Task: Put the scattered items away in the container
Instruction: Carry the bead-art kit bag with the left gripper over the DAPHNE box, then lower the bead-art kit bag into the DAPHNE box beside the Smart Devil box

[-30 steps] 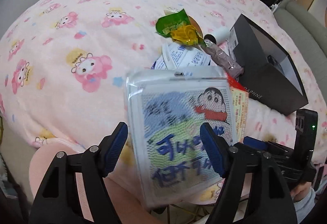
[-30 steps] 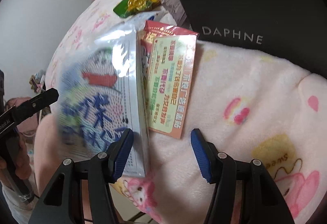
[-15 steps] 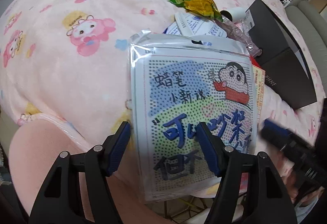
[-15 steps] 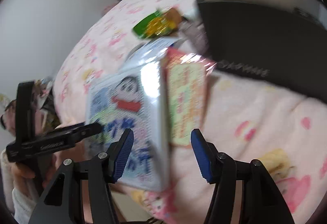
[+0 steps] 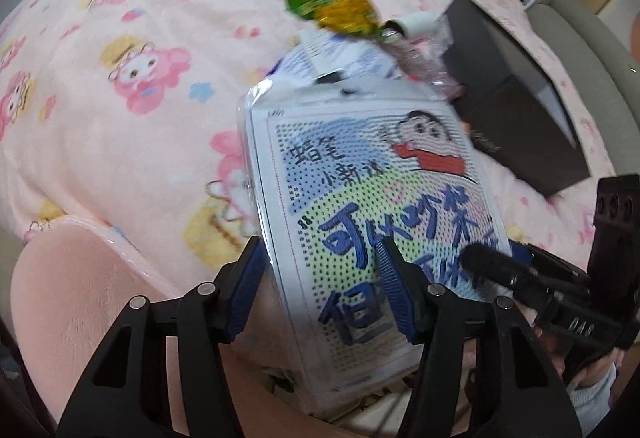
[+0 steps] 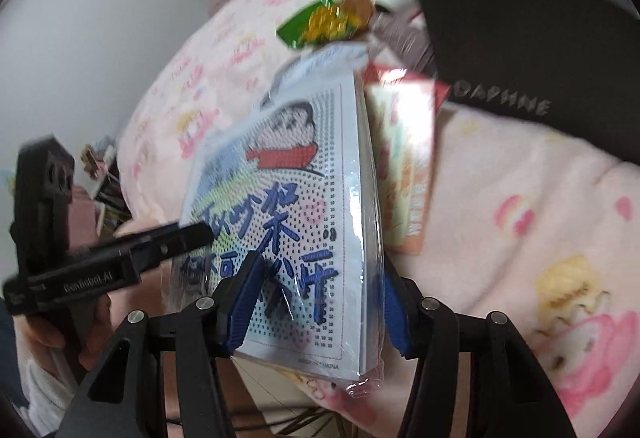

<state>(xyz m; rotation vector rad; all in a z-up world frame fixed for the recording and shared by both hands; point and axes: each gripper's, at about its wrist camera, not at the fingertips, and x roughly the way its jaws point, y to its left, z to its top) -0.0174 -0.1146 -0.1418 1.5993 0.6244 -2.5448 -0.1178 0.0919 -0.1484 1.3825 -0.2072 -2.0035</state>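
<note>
**Two tongs at one cartoon packet on a pink bed**

Left tongs (image 5: 320,274) spread, blue pads either side of the plastic-wrapped cartoon packet (image 5: 372,206), near edge of the packet between them; firm pinch or not, cannot tell. Right tongs (image 6: 320,294) likewise spread around the same packet's lower corner, packet tilted up on its edge, grip not clear.

Counted outward: one cartoon packet, one red and yellow sachet (image 6: 408,158) just beside it, one green and yellow snack wrapper (image 5: 332,6) farther back, one white printed pouch (image 5: 340,58) under the wrapper, one small white roll (image 5: 416,24), one crinkled clear wrapper (image 5: 420,58) by the box, one black box (image 5: 516,110), open, all on the pink cartoon blanket (image 5: 120,118).

Only in the right view: "DAPHNE" lettering on the box side, the sachet, a hand (image 6: 52,334) holding the left tool. Only in the left view: the white roll, grey sofa (image 5: 580,38) behind the bed.
</note>
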